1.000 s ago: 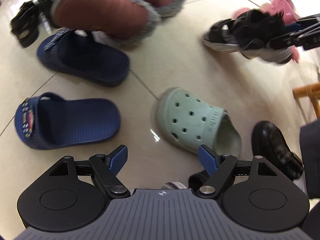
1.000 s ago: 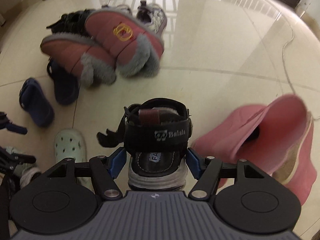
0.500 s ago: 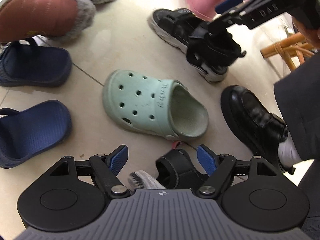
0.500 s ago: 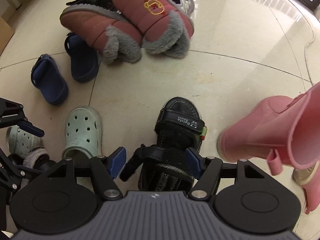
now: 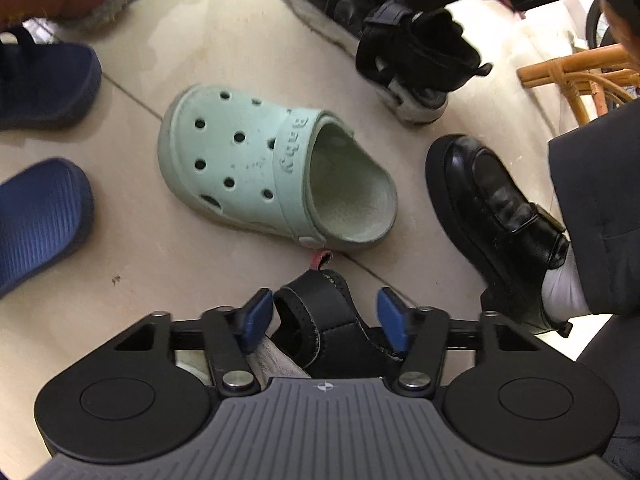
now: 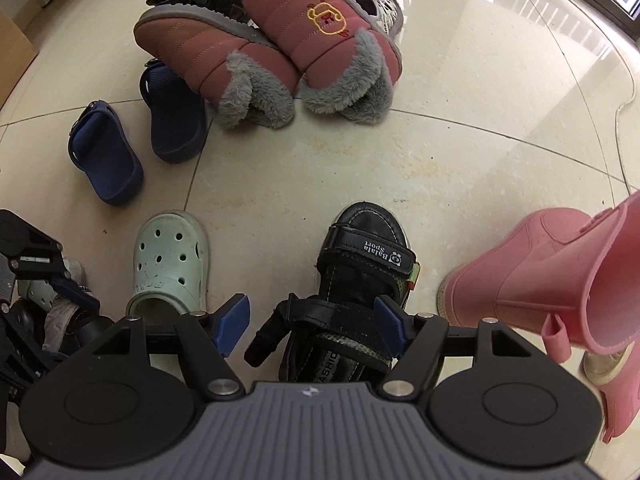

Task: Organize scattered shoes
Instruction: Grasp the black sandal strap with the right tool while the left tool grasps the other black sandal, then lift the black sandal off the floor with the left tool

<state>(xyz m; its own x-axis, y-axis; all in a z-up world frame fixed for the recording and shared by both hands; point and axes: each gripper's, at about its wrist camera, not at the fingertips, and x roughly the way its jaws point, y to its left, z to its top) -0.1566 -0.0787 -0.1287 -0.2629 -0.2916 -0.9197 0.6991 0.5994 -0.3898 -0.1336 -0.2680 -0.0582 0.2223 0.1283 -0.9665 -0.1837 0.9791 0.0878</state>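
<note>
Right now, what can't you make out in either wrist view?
- Black strap sandal between the left tongs, left wrist view: toe end hidden under the tool body.
- Black "Balala Sport" sandal, right wrist view: heel hidden likewise.
- Pink rubber boot, right wrist view: cut off by the edge.

Glossy tile is seen on the floor (image 6: pixel 460 152), matt rubbery foam on the clog (image 5: pixel 240 160), polished leather on the loafer (image 5: pixel 492 200).

A glossy cream tiled floor (image 6: pixel 460 168) is seen, crossed by thin grout lines. A rattan chair frame (image 5: pixel 576 76) is set at its edge, beside a dark trouser leg (image 5: pixel 600 208).
</note>
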